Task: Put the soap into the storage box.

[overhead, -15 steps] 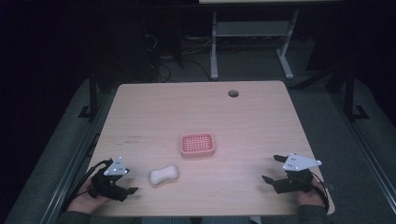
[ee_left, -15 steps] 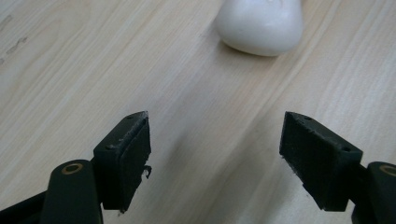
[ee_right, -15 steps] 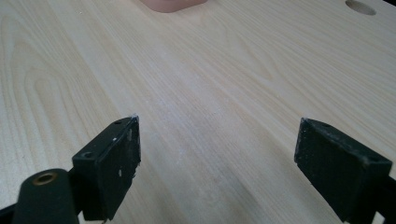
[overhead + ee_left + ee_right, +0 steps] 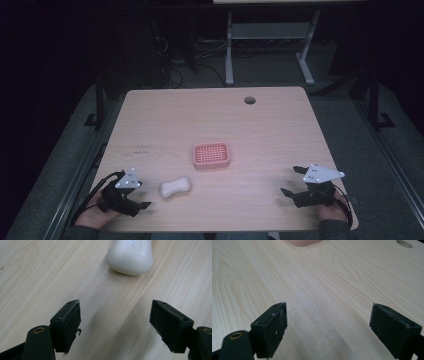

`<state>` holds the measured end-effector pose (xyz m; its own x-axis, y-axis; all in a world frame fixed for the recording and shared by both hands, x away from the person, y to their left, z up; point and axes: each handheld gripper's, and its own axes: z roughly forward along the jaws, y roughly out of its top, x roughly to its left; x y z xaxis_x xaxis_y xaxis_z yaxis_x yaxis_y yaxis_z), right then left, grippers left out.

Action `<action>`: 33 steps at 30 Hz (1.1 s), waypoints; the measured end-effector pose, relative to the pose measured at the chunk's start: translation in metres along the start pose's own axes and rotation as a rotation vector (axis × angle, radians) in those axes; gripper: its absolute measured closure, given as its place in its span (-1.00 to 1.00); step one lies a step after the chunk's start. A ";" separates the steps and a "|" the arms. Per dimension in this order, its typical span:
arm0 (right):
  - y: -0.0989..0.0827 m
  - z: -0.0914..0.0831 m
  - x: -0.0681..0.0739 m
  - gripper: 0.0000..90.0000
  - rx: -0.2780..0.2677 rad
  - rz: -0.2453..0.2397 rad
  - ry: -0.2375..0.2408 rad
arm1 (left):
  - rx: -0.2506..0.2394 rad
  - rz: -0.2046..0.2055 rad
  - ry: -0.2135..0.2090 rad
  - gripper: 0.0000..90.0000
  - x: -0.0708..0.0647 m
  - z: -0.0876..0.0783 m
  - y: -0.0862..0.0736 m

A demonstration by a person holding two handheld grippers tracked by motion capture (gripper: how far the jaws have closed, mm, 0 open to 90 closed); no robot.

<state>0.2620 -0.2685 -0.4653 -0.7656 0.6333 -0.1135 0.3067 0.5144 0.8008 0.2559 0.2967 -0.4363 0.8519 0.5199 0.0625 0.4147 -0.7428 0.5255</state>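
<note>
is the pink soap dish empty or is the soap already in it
Empty. The pink soap dish shows only its bare grid, and the white soap lies on the table apart from it.

Lab or office workroom: wooden desk (image 4: pixel 210 125) with cable hole (image 4: pixel 250 100), grey carpet (image 4: pixel 270 75), cable tangle (image 4: pixel 172 70), metal desk frame (image 4: pixel 267 35).

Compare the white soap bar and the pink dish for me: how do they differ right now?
The soap bar is white, smooth and solid with a pinched waist; the pink dish is rectangular with a grid of holes. The soap bar lies angled, just ahead of the open left tool; the pink dish sits square, farther toward the table's middle. Both rest untouched on the table.
</note>
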 end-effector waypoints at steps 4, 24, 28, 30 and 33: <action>0.000 0.000 0.000 -0.69 -0.002 -0.001 0.000 | 0.001 0.011 -0.006 -0.45 -0.002 0.001 0.003; 0.001 -0.001 0.000 -0.69 -0.008 -0.006 -0.001 | 0.012 0.028 -0.020 -0.45 -0.007 0.006 0.013; 0.001 -0.001 0.000 -0.69 -0.010 -0.007 0.001 | 0.009 0.035 -0.018 -0.45 -0.007 0.006 0.016; 0.001 -0.001 0.000 -0.69 -0.010 -0.008 0.001 | 0.007 0.034 -0.018 -0.45 -0.007 0.006 0.016; 0.001 -0.001 0.000 -0.69 -0.011 -0.008 0.002 | 0.013 0.036 -0.022 -0.45 -0.007 0.008 0.017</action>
<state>0.2620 -0.2683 -0.4640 -0.7689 0.6282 -0.1185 0.2948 0.5129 0.8063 0.2594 0.2772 -0.4344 0.8731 0.4836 0.0624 0.3878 -0.7663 0.5123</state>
